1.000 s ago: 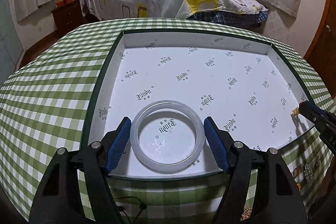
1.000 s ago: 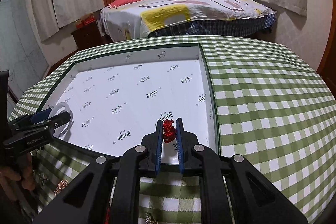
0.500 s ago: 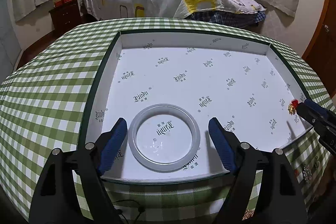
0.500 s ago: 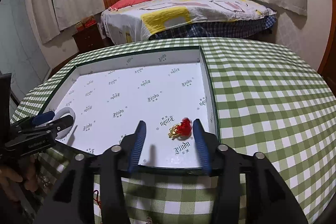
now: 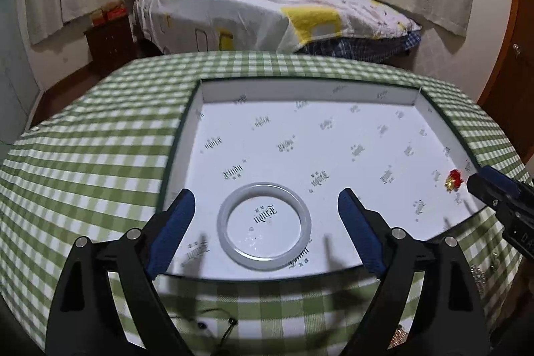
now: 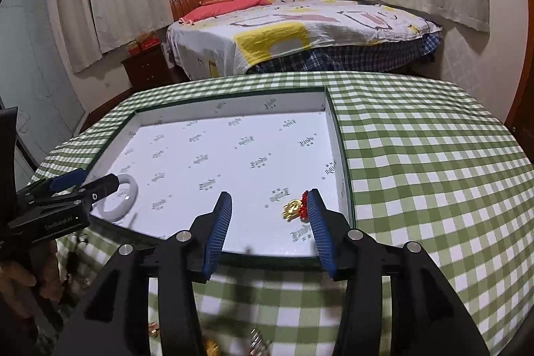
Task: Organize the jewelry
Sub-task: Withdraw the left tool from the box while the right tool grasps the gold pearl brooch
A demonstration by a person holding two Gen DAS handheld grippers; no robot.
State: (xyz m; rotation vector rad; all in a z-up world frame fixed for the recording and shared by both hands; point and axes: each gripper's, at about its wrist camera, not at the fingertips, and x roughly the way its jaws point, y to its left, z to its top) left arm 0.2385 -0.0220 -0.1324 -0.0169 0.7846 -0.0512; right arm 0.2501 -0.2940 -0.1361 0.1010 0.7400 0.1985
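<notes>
The pale translucent bangle (image 5: 264, 222) lies flat on the printed white floor of the shallow tray (image 5: 333, 92), its opening facing straight up; as a round ring it shows no long axis. It sits between the two blue pads of the left gripper (image 5: 267, 222), closer to the tray's near wall than to the far one. Neither pad touches it: a clear strip of tray floor shows on both sides of the ring. The left gripper's jaws are spreading at this moment, with the bangle lying loose between them.

The red and gold ornament (image 6: 295, 207) also lies on the tray floor, near the tray's right wall. In the right wrist view it sits just inside the right-hand pad of the right gripper (image 6: 270, 222), with its red end next to that pad and its gold end reaching toward the middle of the gap, so its long axis runs roughly across the jaws. Whether the red end touches the pad cannot be told. The left-hand pad stands well clear of it; the right gripper's jaws are parted and pinch nothing.

From the left wrist view the ornament (image 5: 454, 181) appears far to the right of the left gripper, just beyond the tip of the right gripper (image 5: 480, 181).

The tray rests on a green and white checked tablecloth (image 6: 434, 172). Small loose trinkets (image 6: 260, 339) lie on the cloth nearer than the right gripper's pads, blurred and not identifiable
</notes>
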